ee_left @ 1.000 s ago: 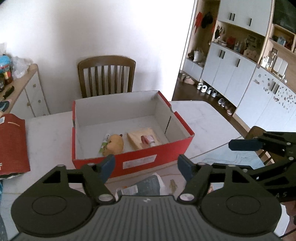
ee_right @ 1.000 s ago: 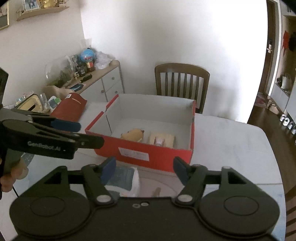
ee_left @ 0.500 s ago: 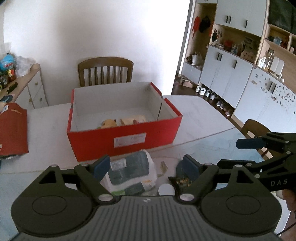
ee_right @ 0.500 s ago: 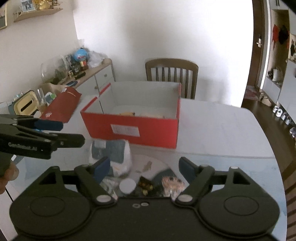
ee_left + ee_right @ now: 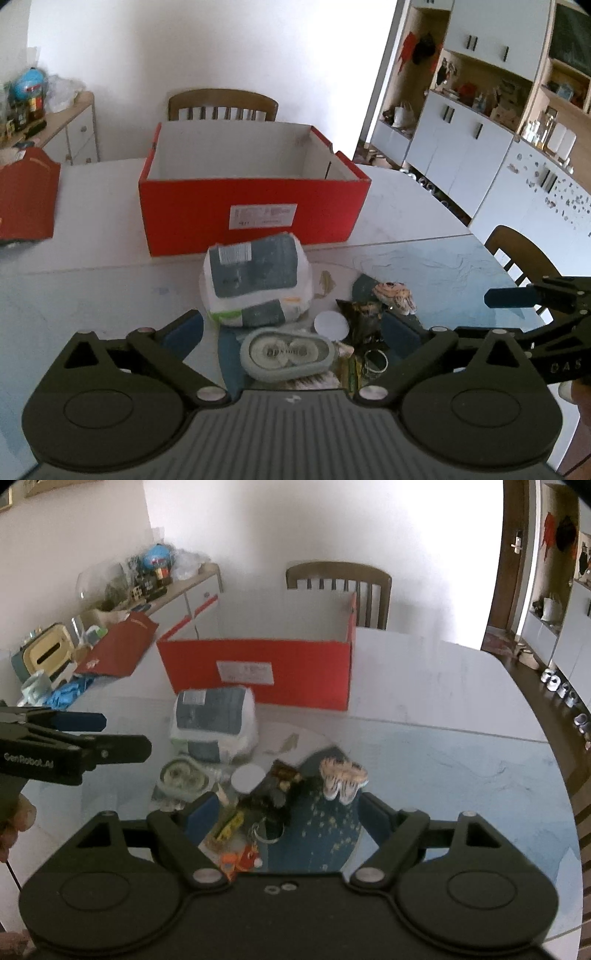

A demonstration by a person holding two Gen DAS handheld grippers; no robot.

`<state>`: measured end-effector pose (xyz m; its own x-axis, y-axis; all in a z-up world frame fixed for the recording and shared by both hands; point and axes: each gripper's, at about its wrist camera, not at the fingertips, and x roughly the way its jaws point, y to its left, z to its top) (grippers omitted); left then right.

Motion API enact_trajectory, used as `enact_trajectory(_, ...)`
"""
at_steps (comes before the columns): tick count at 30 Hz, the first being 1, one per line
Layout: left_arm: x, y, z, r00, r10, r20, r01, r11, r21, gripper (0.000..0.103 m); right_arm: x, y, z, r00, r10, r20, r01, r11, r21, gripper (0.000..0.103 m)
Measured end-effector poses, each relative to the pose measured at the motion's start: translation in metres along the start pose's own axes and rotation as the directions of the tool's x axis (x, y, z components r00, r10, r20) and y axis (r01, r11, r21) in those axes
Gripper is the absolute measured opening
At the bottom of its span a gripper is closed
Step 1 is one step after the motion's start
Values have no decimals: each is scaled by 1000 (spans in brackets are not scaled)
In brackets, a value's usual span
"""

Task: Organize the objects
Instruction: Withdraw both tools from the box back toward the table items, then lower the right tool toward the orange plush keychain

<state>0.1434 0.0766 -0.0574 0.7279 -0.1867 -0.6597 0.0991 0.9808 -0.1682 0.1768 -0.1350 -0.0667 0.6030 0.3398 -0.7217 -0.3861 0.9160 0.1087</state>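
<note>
A red shoe box (image 5: 255, 218) (image 5: 258, 672) stands open on the table, its inside hidden from here. In front of it lies a white-and-blue tissue pack (image 5: 255, 280) (image 5: 214, 723). Nearer is a clutter: an oval grey case (image 5: 286, 352) (image 5: 183, 775), a white disc (image 5: 331, 324), a dark wrapper (image 5: 282, 775), tiny toy shoes (image 5: 343, 777) and a key ring (image 5: 266, 834). My left gripper (image 5: 291, 332) hangs over the oval case, its jaws opening and touching nothing. My right gripper (image 5: 288, 812) stands open above the wrapper and key ring.
The box's red lid (image 5: 26, 199) lies at the table's left. A wooden chair (image 5: 221, 105) stands behind the box, another chair (image 5: 517, 251) at the right edge. A crowded sideboard (image 5: 147, 594) runs along the left wall. A dark blue mat (image 5: 321, 834) lies under the clutter.
Both grippers have drawn back from the box and sunk toward the clutter. The box's contents have dropped out of sight. Both pairs of jaws stand wider.
</note>
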Motion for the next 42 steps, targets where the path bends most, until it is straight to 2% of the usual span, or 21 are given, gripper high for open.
enact_trajectory(4, 8, -2, -14, 1000, 14, -18, -13, 999, 37, 103, 6, 4, -11, 1000, 8, -25, -8, 1000, -4, 82)
enact_trajectory(8, 22, -1, -25, 998, 0, -70, 5, 998, 70, 103, 13, 9, -22, 998, 12, -54, -13, 999, -30, 82)
enact_trajectory(15, 42, 4, -37, 994, 7, -106, 7, 991, 137, 103, 25, 19, -36, 994, 18, -107, -27, 996, -83, 82)
enact_trajectory(29, 75, 7, -28, 989, -49, -142, 81, 971, 226, 103, 46, 29, -46, 984, 21, -179, -40, 994, -100, 82)
enact_trajectory(32, 81, 3, -25, 987, -43, -152, 80, 966, 247, 103, 50, 30, -46, 982, 20, -188, -40, 994, -103, 82)
enact_trajectory(42, 89, 7, -23, 986, -64, -154, 97, 971, 218, 103, 65, 34, -43, 977, 24, -213, -46, 994, -100, 76)
